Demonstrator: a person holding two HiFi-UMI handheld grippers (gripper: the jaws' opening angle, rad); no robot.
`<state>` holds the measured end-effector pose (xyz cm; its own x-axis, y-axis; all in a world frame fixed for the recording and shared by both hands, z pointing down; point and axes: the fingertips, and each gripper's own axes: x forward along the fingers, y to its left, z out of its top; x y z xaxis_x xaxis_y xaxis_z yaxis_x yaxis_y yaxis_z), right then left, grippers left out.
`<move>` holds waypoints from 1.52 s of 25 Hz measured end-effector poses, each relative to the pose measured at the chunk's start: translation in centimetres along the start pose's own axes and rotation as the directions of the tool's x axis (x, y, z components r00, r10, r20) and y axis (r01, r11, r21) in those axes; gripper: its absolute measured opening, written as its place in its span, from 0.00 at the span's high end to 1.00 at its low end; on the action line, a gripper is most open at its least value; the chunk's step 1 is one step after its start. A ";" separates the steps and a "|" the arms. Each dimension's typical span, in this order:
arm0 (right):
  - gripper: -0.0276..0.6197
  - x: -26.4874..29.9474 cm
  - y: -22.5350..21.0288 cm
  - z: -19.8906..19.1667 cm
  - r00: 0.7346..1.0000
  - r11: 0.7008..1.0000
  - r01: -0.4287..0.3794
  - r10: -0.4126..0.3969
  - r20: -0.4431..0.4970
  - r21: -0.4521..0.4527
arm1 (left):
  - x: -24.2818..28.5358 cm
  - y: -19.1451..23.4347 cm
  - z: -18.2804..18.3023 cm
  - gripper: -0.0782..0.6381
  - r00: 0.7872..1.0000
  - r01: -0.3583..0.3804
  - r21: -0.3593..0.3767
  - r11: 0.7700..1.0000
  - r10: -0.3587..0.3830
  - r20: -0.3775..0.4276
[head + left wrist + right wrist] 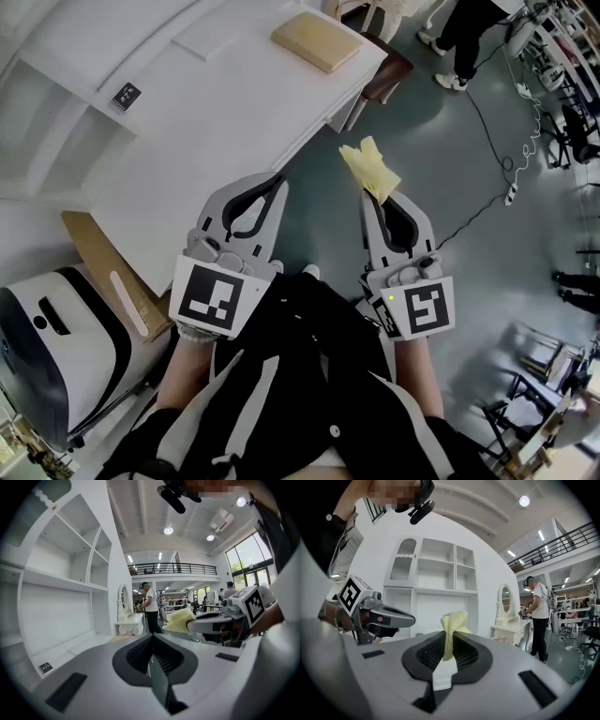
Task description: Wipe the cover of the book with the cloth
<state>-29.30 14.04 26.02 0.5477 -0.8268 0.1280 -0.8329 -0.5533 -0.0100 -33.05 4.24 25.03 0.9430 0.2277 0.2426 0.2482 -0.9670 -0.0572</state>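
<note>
**Cloth clamped, book well apart on the desk**

A dark label (126,95) on the white desk (206,127) is too small to read. The left gripper (273,190) has its jaws together, holding nothing. The tan book (316,40) lies at the desk's corner, with no legible print. The right gripper (375,200) pinches the yellow cloth (369,167), whose lower end is hidden.

The right gripper (449,641) has its fingers (471,656) closed on a yellow cloth (452,623), which stands up above them. The left gripper (405,618) is at the left, apart from it. Behind is a white shelf unit (436,578). A person (539,616) stands at the right.
</note>
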 end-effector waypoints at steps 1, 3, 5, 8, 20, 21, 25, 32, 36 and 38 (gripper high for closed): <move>0.90 -0.2 -0.3 0.0 1.000 1.000 0.003 -0.003 0.002 0.003 | 0.1 -0.3 0.0 0.89 1.000 0.001 0.001 1.000 -0.001 0.000; 0.90 -0.6 -0.8 0.0 1.000 1.000 0.011 -0.011 0.004 0.009 | 0.4 -0.8 0.2 0.89 1.000 0.002 0.001 1.000 -0.002 0.001; 0.90 -1.0 -1.4 -0.1 1.000 1.000 0.016 -0.016 0.006 0.010 | 0.7 -1.3 0.4 0.89 1.000 0.001 -0.005 1.000 -0.001 0.005; 0.90 -2.1 -2.4 -0.1 1.000 1.000 0.025 -0.025 0.010 0.007 | 1.2 -2.3 0.7 0.89 1.000 0.005 -0.011 1.000 -0.005 0.008; 0.90 -6.2 -5.8 -0.9 0.999 0.999 0.044 -0.043 0.022 -0.029 | 3.2 -7.5 2.1 0.89 0.999 0.024 0.006 1.000 -0.025 0.039; 0.90 -6.5 -5.9 -1.0 0.999 0.999 0.042 -0.041 0.019 -0.033 | 3.2 -7.8 2.0 0.89 0.999 0.025 0.003 1.000 -0.025 0.041; 0.90 -7.5 -6.5 -1.4 0.999 0.998 0.041 -0.040 0.007 -0.048 | 3.5 -8.8 1.9 0.89 0.999 0.028 -0.007 1.000 -0.028 0.038; 0.90 -7.5 -8.4 -2.2 0.997 0.997 0.078 -0.078 0.004 -0.020 | 5.0 -9.1 1.8 0.89 0.998 0.054 0.003 0.999 -0.054 0.040; 0.90 -6.9 -9.5 -2.8 0.995 0.995 0.095 -0.095 0.001 0.010 | 6.4 -8.9 1.4 0.89 0.997 0.069 -0.005 0.998 -0.069 0.033; 0.90 -6.6 -9.9 -2.8 0.995 0.995 0.100 -0.100 0.003 0.017 | 6.8 -8.8 1.4 0.89 0.997 0.074 -0.009 0.997 -0.074 0.034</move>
<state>-24.93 25.23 28.09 0.6287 -0.7674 0.1257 -0.7724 -0.6350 -0.0135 -28.50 14.45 25.85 0.9291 0.3024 0.2130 0.3157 -0.9484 -0.0304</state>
